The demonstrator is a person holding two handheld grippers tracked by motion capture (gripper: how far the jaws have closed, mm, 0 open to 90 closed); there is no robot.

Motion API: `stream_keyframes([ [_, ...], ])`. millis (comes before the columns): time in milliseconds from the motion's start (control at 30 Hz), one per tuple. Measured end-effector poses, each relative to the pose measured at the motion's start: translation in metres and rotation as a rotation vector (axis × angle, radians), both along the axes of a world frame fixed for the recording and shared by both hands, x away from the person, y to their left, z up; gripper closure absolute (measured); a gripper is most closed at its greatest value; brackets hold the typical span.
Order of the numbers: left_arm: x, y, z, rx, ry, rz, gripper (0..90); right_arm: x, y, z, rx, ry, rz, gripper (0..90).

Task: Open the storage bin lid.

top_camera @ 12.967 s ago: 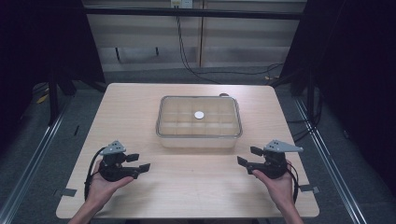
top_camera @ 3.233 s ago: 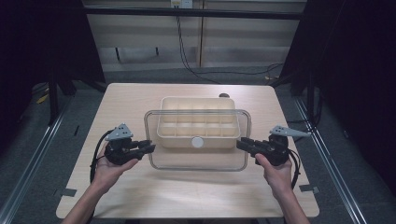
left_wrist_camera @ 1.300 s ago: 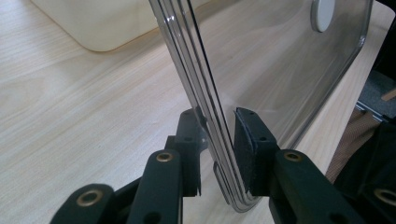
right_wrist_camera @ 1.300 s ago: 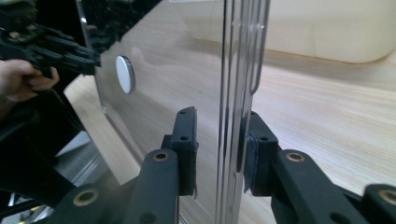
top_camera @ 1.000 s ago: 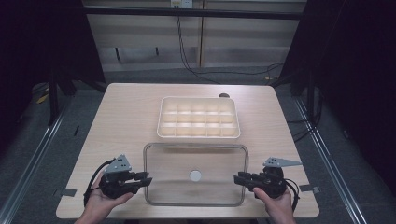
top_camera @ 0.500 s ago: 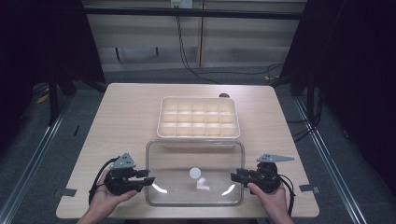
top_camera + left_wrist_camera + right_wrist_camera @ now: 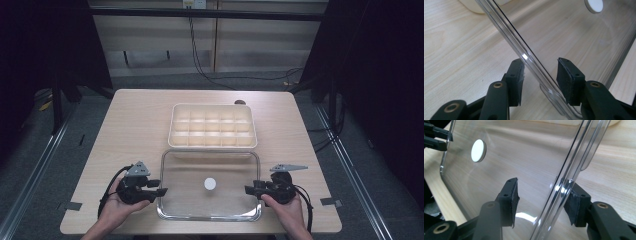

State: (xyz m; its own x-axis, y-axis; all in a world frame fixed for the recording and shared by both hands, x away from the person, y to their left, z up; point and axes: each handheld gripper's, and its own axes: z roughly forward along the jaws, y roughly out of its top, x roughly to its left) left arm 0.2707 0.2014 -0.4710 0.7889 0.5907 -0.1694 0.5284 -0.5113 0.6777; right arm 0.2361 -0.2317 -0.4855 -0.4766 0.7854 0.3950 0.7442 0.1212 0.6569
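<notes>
Lies flat on the counter (image 7: 135,130), a clear lid (image 7: 185,200), long axis running side to side, parallel to the near edge of the counter and to the long side of the tray (image 7: 212,126). Sits just in front of the tray, on the person's side, its far rim close to the tray's near wall; cannot tell whether touching. Reaches almost to the counter's near edge.

Light wood grain across the counter, rounded corners. Beyond the tray: a pale wall panel with dark cables (image 7: 200,55) hanging down to a grey floor. Dark frame rails on either side of the counter.

Transparent plastic, rectangular with rounded corners, a raised rim all round, a small white disc (image 7: 210,183) at its middle. Wood grain seen straight through it. Tray cream-coloured, divided into rows of small square compartments.

Left gripper (image 7: 161,190) at the lid's left short edge, held in a hand (image 7: 116,206); fingers (image 7: 516,77) spread wide on either side of the rim, not pressing it. Right gripper (image 7: 247,189) at the right short edge; fingers (image 7: 510,195) likewise wide apart, rim standing between them.
</notes>
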Motion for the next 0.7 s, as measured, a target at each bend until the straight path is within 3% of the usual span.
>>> stream_keyframes([
  [333, 0.003, 0.0, -0.004, 0.006, 0.033, -0.006, 55.3, 0.004, 0.003, -0.008, -0.028, 0.01, -0.027, 44.7],
  [400, 0.004, 0.001, -0.007, -0.008, 0.046, -0.004, 54.8, 0.005, 0.004, -0.009, -0.043, 0.014, -0.038, 43.0],
  [433, 0.007, 0.003, -0.01, -0.023, 0.072, -0.004, 54.8, 0.005, 0.007, -0.008, -0.085, 0.008, -0.042, 41.7],
  [700, 0.009, 0.002, -0.012, -0.021, 0.084, -0.004, 53.1, 0.006, 0.008, -0.011, -0.09, 0.007, -0.057, 41.3],
])
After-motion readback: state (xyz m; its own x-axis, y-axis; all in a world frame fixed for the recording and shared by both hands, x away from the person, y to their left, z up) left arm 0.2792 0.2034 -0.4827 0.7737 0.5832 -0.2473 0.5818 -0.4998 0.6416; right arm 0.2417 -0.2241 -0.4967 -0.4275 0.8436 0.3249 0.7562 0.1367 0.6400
